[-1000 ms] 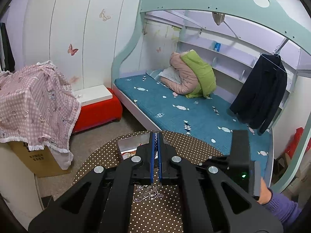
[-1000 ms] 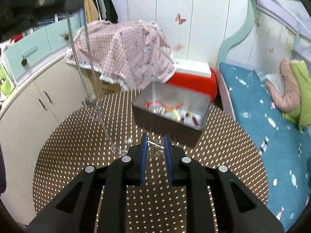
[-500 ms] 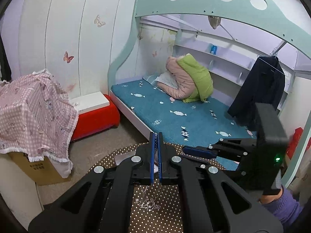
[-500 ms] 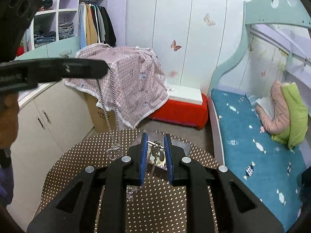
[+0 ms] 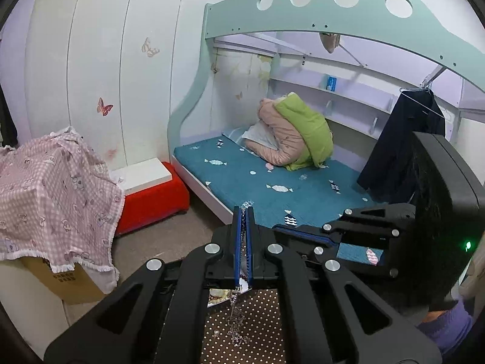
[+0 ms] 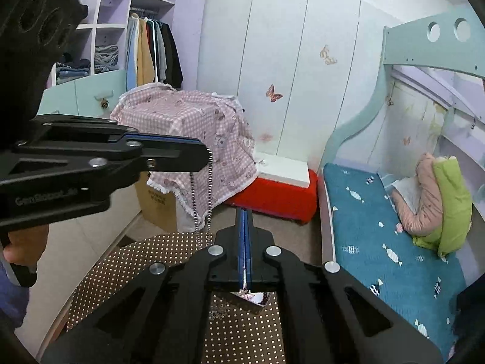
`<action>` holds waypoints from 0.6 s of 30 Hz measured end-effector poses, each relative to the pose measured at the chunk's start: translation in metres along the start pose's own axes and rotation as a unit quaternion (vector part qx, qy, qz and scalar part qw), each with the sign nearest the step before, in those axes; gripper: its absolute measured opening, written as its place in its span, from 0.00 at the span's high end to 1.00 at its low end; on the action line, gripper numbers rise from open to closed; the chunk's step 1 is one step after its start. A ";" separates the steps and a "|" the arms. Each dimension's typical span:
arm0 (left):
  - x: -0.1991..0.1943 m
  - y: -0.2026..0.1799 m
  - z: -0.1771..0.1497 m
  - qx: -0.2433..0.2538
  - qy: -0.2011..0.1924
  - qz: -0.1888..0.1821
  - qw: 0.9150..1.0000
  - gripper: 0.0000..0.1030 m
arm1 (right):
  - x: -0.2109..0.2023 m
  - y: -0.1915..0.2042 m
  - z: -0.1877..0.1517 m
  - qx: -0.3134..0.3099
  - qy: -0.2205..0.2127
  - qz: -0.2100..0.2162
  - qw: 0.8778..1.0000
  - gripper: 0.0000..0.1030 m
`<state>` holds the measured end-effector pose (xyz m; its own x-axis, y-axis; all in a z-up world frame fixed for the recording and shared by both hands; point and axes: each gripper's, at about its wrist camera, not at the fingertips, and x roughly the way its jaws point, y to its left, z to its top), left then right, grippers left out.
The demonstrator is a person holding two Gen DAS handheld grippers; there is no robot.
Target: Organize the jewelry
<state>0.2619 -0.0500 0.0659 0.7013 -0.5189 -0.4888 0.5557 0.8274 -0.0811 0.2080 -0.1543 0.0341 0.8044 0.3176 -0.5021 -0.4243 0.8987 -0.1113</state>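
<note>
the left tool (image 6: 209, 154) is clamped tight on a silver chain (image 6: 200, 200), which hangs in two thin strands from its tip, seen at about 9 o'clock in the right wrist view. the lower end trails down toward the polka-dot table (image 6: 145, 261). in the left wrist view the chain shows again as a loose glittering tangle (image 5: 238, 324) dangling at 6 o'clock below the pinched fingers.

the right tool (image 6: 245, 221) is also closed, its blue pads pressed together. something small and shiny sits at their base, but i cannot tell whether it is gripped or only lies behind. a mirrored jewelry box (image 6: 253, 298) peeks out beneath at 6 o'clock, over the table.

the chain looks very light, fully limp and slippery; it will swing, kink and knot on itself easily, and a fine link could slide out of a slack grip. it probably handles best pinched near one end or the clasp, so the rest hangs straight and can be lowered into the box in a pile without snagging the rim.
</note>
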 end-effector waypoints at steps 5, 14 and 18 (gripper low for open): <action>-0.003 0.012 -0.007 -0.008 0.000 0.011 1.000 0.97 | 0.022 -0.005 -0.029 0.025 0.057 0.031 0.998 0.86; -0.004 0.036 -0.031 -0.022 0.014 0.029 0.999 0.97 | 0.129 0.005 -0.155 0.087 0.213 0.060 0.971 0.64; -0.007 0.043 -0.038 -0.020 0.016 0.030 0.999 0.97 | 0.154 0.009 -0.177 0.105 0.217 0.053 0.969 0.51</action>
<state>0.2643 -0.0027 0.0328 0.7176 -0.4608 -0.5222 0.4937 0.8655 -0.0854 0.2543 -0.1509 -0.1956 0.4911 0.2957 -0.8194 -0.3640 0.9242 0.1154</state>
